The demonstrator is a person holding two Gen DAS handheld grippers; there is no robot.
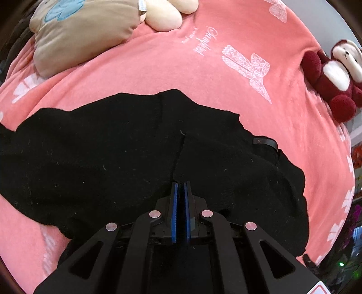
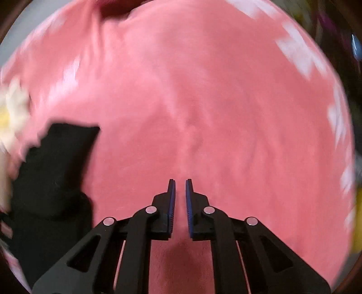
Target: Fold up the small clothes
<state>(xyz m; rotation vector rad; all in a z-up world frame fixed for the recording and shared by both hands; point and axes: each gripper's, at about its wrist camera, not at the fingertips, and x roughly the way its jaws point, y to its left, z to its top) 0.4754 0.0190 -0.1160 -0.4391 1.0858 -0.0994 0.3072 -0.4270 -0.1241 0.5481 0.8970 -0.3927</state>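
Observation:
A black garment [image 1: 113, 158] lies spread on the pink bedspread [image 1: 158, 67], with a small black tag [image 1: 264, 142] at its right side. My left gripper [image 1: 180, 184] is over the garment's near part with its blue pads close together; black cloth shows in the narrow gap, so it looks shut on a fold. In the blurred right wrist view, my right gripper [image 2: 180, 181] is nearly shut and empty above the bare bedspread [image 2: 226, 113]. The garment's edge [image 2: 56, 169] lies to its left, apart from it.
A beige cushion [image 1: 79, 34] and a cream plush [image 1: 165, 15] lie at the far left of the bed. A dark red plush monkey [image 1: 332, 77] sits at the right edge. The bed's right edge borders cluttered shelves [image 1: 355, 203].

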